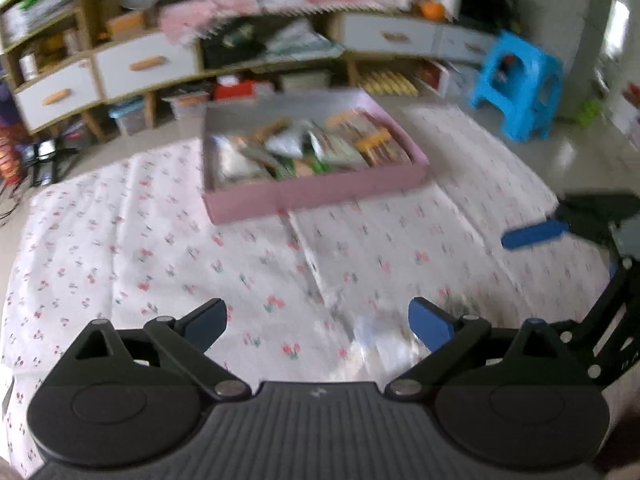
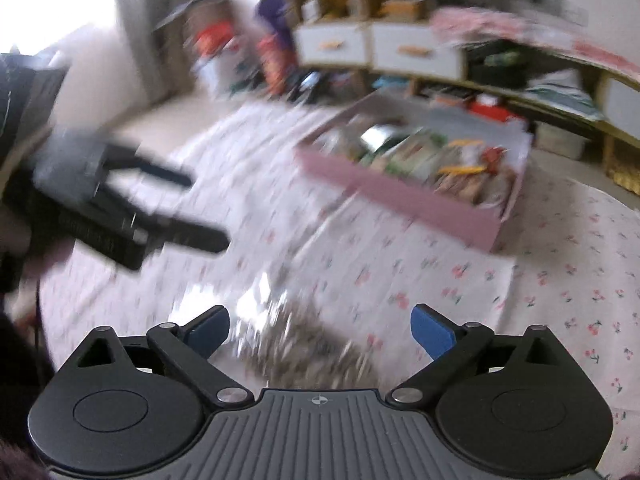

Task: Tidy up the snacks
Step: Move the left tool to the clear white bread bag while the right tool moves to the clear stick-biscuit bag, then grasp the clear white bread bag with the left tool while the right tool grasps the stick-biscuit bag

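Observation:
A shallow pink box [image 1: 312, 196] stands on the floral cloth, filled with several snack packets [image 1: 320, 148]; the right wrist view shows the box [image 2: 384, 188] further to the right. My left gripper [image 1: 318, 320] hovers open over the cloth in front of the box, nothing between its jaws. My right gripper [image 2: 320, 328] is open too, above a shiny, blurred packet with dark contents [image 2: 296, 336] lying on the cloth. The same glossy packet [image 1: 384, 336] shows near the left gripper's right finger. Each gripper appears in the other's view: a blue finger [image 1: 532, 236], and the left gripper [image 2: 204, 208].
The floral cloth [image 1: 160, 248] covers the floor around the box. Behind it runs a low wooden shelf unit with white drawers [image 1: 148, 64] and cluttered compartments. A blue plastic stool [image 1: 516, 84] stands at the back right. Bare floor [image 1: 568, 148] lies beyond the cloth.

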Available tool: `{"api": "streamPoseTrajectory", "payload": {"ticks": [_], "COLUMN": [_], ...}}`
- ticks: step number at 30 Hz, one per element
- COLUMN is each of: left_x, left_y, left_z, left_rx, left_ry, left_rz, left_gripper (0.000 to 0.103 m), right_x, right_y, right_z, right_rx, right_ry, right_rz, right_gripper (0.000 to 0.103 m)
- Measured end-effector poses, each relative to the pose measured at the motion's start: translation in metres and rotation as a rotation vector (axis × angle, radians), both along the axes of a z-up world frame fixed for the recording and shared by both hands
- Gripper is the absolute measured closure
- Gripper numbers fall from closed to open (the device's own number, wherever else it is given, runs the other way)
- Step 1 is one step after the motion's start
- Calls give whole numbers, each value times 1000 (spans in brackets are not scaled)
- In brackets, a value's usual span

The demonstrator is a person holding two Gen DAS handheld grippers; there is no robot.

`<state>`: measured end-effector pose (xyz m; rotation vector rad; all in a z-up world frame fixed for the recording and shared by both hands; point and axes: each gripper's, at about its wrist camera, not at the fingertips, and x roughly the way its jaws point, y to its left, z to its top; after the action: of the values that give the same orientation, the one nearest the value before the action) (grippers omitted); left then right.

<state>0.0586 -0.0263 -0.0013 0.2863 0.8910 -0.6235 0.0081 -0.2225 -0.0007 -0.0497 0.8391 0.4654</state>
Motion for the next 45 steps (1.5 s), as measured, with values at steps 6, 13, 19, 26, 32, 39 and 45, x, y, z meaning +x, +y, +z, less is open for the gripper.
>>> {"api": "streamPoseTrajectory", "payload": {"ticks": [6, 13, 19, 26, 32, 39, 45], "left_x": [-14, -26, -31, -32, -23, -19, -10], "left_y": [4, -5, -12, -15, -15, -15, -12], "left_z": [-18, -34, -50, -59, -59, -56, -57], "left_rx": [66, 130, 189, 207, 172, 147, 97], "left_ry": [53, 67, 74, 72, 90, 87, 49], "left_rz": [-144, -250, -289, -274, -196, -110, 73], "left_gripper": [7, 10, 18, 27, 37, 57, 65], "right_x": [-16, -11, -7, 10, 27, 35, 33], "right_y": [14, 28, 48, 44, 27, -7, -7], "right_z": [-14, -28, -43, -51, -56, -56, -57], "right_rx": [-128, -196, -269, -272, -327, -226, -216], "right_ry": [-3, 29, 6, 20, 23, 92, 103], "right_rz": [125, 155, 166, 55, -139, -274, -265], "right_gripper": [4, 4, 4, 6, 6, 6, 6]}}
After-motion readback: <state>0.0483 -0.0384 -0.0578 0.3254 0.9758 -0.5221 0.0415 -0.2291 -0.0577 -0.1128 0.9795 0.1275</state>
